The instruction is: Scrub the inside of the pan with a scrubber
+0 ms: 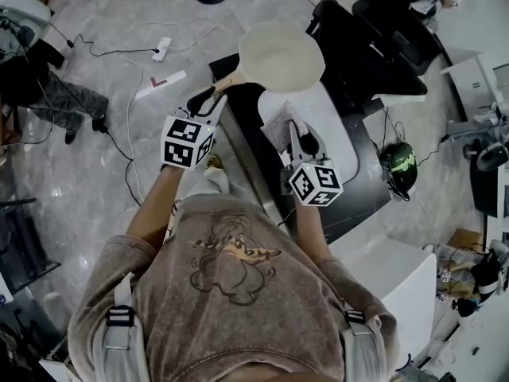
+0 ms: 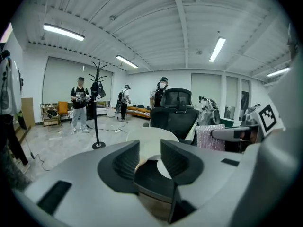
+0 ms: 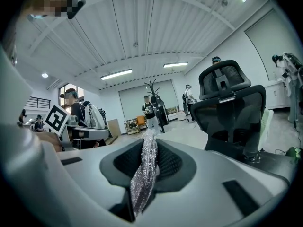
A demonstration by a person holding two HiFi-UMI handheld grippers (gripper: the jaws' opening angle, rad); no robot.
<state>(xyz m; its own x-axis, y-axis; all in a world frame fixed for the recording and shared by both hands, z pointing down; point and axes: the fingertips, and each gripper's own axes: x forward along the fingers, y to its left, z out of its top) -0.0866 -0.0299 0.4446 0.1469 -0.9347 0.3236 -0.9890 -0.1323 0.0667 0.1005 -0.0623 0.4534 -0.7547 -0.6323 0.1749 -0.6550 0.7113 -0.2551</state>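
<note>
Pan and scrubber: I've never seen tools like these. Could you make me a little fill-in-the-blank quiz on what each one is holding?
1. The left gripper holds the white pan up by its wooden ____.
2. The right gripper has its jaws shut on a sparkly ____.
3. In the left gripper view, a black office ____ stands beyond the pan.

Missing words: handle; scrubber; chair.
</note>
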